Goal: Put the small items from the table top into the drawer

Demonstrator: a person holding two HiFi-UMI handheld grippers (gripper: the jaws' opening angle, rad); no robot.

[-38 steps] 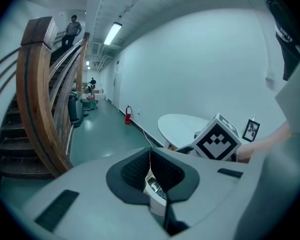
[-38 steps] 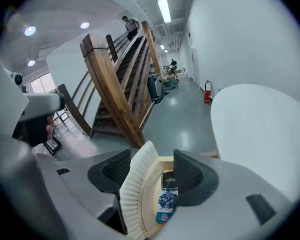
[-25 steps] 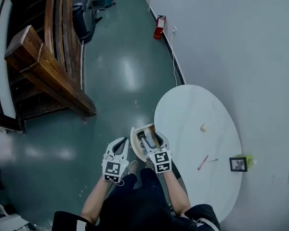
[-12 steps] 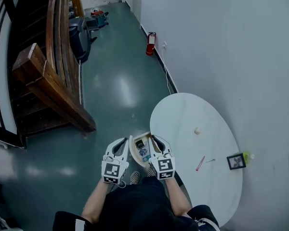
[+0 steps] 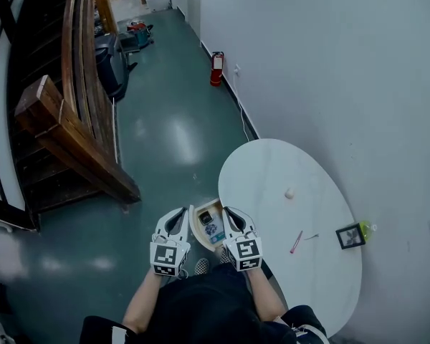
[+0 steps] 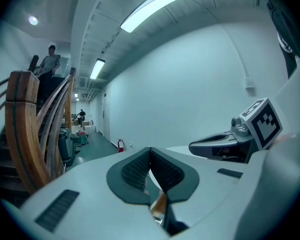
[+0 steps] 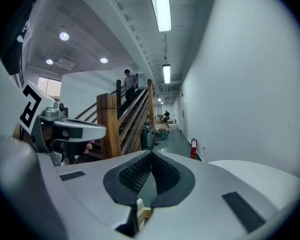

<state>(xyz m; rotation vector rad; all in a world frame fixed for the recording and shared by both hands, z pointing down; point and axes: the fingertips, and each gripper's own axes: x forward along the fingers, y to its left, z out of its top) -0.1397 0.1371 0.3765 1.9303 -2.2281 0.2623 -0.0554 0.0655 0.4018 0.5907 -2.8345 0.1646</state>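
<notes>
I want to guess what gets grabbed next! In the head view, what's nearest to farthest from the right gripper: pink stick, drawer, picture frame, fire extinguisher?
From the right gripper:
1. Drawer, open, right beside it on its left.
2. Pink stick, on the table, to its right.
3. Picture frame, farther right, near the table's edge.
4. Fire extinguisher, far away, near the picture's top.

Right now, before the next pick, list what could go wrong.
The small cream round item on the white oval table may roll off when nudged.
The thin pink stick lies flat, so jaws may slide over it.
The open wooden drawer sticks out beside the right gripper, whose jaws have just closed on nothing; a reach could knock it.
</notes>
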